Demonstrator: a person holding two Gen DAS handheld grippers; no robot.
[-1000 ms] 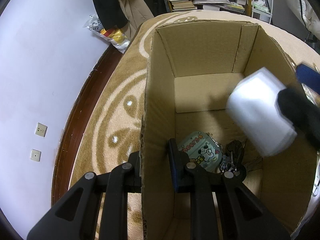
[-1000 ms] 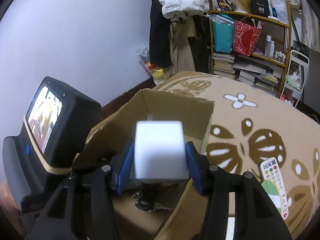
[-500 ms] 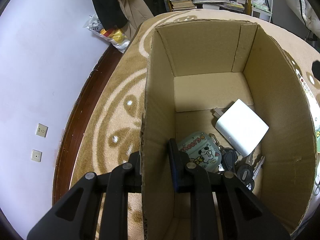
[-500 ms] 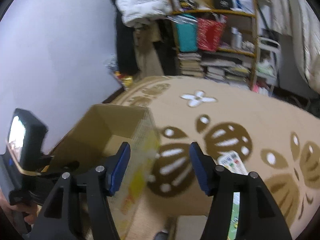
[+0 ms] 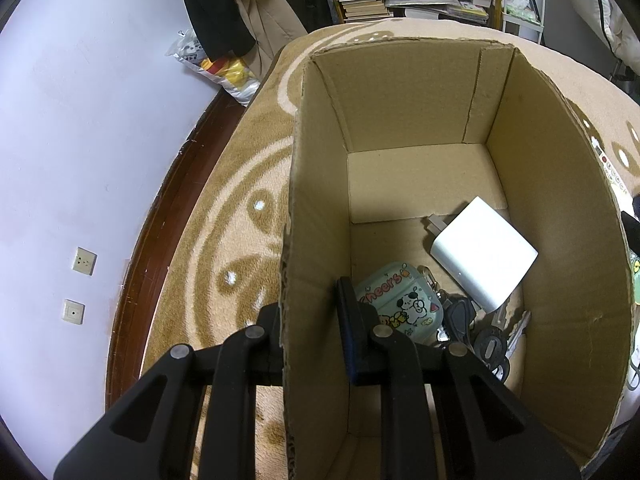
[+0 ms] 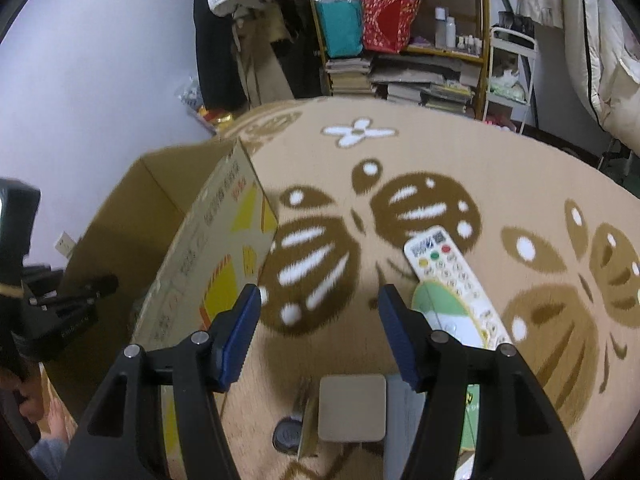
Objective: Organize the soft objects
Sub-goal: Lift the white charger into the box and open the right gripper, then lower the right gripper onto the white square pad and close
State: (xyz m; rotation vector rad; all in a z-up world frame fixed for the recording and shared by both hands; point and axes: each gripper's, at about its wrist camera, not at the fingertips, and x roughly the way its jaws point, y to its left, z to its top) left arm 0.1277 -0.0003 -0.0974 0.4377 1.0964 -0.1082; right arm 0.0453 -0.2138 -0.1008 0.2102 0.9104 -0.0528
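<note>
I see the white block lying inside the cardboard box, on its floor toward the right wall, tilted, with a small plug end pointing to the far left. Just near of it sit a pale green case printed "Cheers" and a bunch of dark keys, all crowded into the near half; the far half of the box floor is bare.

My left hand-held gripper is clamped on the box's near-left wall, one finger outside, one inside, pinching the cardboard edge.

My right hand-held gripper has just been opening and now stands apart with nothing between its fingers, over the patterned carpet just right of the box's outer wall. A white remote lies on the carpet to its right; a beige square pad sits near, below the fingers. Farther off the carpet lies open.
</note>
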